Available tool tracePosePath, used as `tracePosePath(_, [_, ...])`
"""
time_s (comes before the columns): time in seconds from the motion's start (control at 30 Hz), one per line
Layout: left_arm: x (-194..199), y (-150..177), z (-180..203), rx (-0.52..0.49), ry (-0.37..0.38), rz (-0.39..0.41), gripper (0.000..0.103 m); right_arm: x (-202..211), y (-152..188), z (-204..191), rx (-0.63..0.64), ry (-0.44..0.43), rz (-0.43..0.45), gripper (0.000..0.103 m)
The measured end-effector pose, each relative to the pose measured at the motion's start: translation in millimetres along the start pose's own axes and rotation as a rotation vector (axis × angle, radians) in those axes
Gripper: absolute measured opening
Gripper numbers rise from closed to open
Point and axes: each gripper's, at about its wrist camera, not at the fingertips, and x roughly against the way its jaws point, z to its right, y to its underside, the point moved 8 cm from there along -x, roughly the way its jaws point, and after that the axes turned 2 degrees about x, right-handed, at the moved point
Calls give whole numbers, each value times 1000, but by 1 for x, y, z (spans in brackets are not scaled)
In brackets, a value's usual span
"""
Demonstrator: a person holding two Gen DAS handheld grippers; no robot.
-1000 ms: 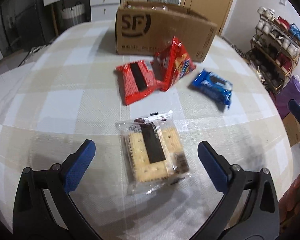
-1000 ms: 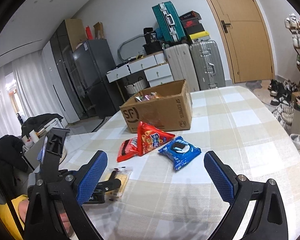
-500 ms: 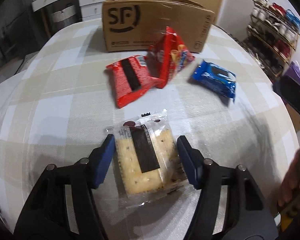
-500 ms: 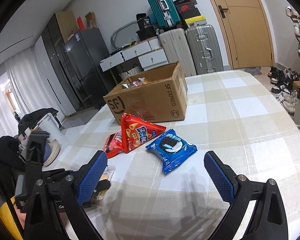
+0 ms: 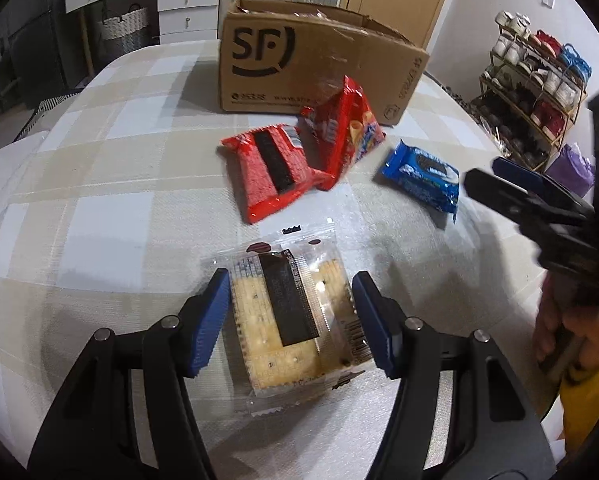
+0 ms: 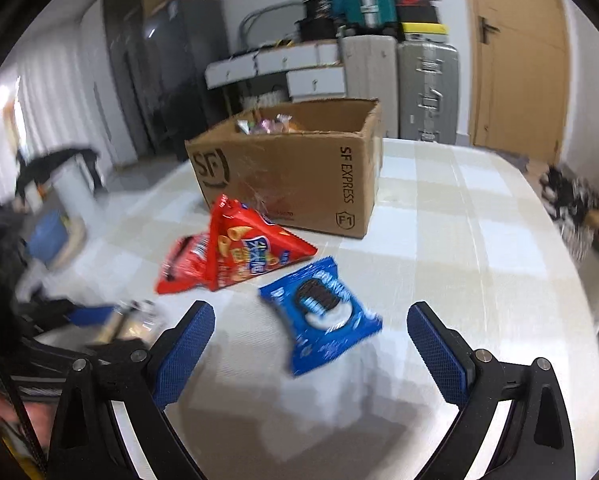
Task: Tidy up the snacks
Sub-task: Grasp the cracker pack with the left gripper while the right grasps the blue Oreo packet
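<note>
My left gripper [image 5: 291,316] is shut on a clear cracker pack [image 5: 295,316], its blue pads pressing both sides of the pack on the checked table. A flat red pack [image 5: 271,172], a red triangular snack bag [image 5: 343,128] and a blue cookie pack [image 5: 419,176] lie beyond it, in front of an open SF cardboard box [image 5: 299,60]. My right gripper [image 6: 311,340] is open and empty, hovering just before the blue cookie pack [image 6: 319,312]. The red bag [image 6: 247,252] and the box [image 6: 291,176], with snacks inside, show behind it.
The table edge [image 5: 499,132] curves at the right, with a shoe rack [image 5: 539,92] beyond. My right gripper [image 5: 539,208] and the hand holding it reach in from the right in the left wrist view. Suitcases [image 6: 399,84] and drawers stand behind the table.
My left gripper moved forward and closed from wide open onto the cracker pack. My right gripper moved closer to the blue cookie pack and stayed open.
</note>
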Motion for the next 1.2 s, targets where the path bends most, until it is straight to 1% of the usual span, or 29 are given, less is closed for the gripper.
tracePosePath(0.1, [6,-1,-9,27,1,6,59,-24,-1,3,73,-1,-64,99])
tracePosePath(0.17, [11,-2,-15,39,-5,12,60,-37,0,4,85,-9,-107,98])
tracePosePath(0.23, [16,-2,-22,53,-10,18,59,-49,1,5,80,-43,-142,91])
tracePosePath(0.3, [20,-3,-29,64,-17,23,59,-59,4,7,77,-56,-182,76])
tracePosePath(0.33, [21,-4,-31,69,-19,24,59,-63,5,7,74,-56,-195,75])
tracePosePath(0.37, [23,-4,-34,75,-21,26,59,-64,4,8,77,-46,-191,73])
tracePosePath(0.4, [25,-4,-37,82,-23,29,59,-65,4,8,78,-40,-189,64])
tracePosePath(0.43, [27,-4,-39,87,-25,31,60,-66,4,7,81,-39,-191,60])
tracePosePath(0.47, [28,-3,-40,92,-27,33,60,-66,4,7,87,-28,-189,50])
tracePosePath(0.5, [29,-3,-42,97,-26,37,60,-65,5,6,86,-25,-188,46])
tracePosePath(0.57, [33,-4,-42,98,-28,43,60,-62,5,5,64,-40,-190,45])
tracePosePath(0.73, [49,-5,-36,83,-24,75,60,-29,-3,-2,-8,-81,-100,45])
tracePosePath(0.8, [58,-6,-31,78,-20,93,60,-10,-9,-11,-34,-129,-57,45])
tracePosePath(0.87, [64,-7,-27,72,-16,107,60,5,-13,-19,-31,-129,-26,45])
tracePosePath(1.03, [91,-9,-13,46,-4,155,60,52,-24,-50,-32,-181,60,45])
tracePosePath(1.2, [127,-14,1,22,12,228,60,101,-32,-77,-42,-220,150,45])
